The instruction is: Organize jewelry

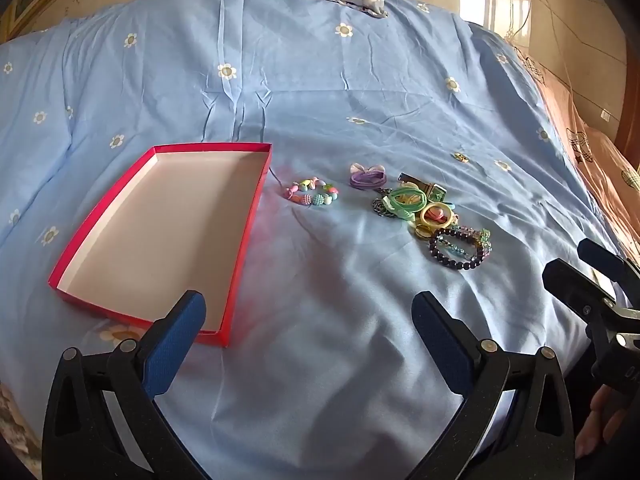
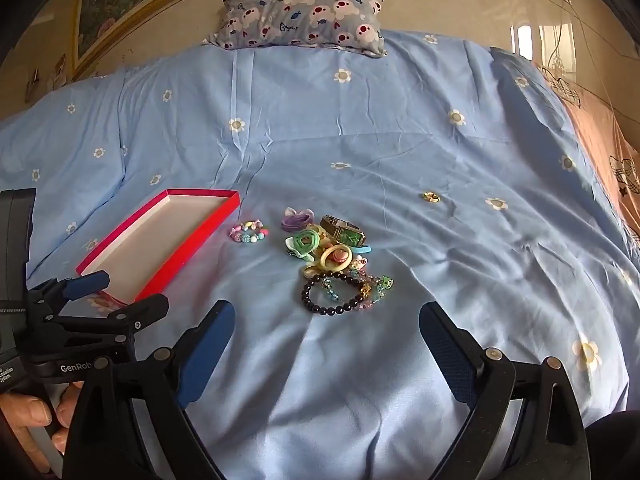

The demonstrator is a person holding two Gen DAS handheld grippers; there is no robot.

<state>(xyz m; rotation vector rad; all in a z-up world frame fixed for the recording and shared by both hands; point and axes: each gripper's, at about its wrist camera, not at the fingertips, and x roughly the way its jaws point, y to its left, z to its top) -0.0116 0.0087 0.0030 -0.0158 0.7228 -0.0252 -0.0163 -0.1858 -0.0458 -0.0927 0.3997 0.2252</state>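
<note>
While the red tray (image 1: 256,184) sits empty, all jewelry remains on the bedsheet (image 1: 320,92): pastel bead bracelet (image 1: 312,193), tangled pile (image 2: 340,256); left gripper (image 1: 308,328) and right gripper (image 2: 326,340) both gape wide, holding nothing.

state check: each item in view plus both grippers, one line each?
Red box: open, empty, flat on bed.
Pastel bracelet: on bed beside box, alone.
Jewelry pile: heaped, unsorted.
Dark bracelet: at pile's near edge, on bed.
Gold ring: alone on bed, apart from pile.
Left gripper: open, empty.
Right gripper: open, empty.
</note>
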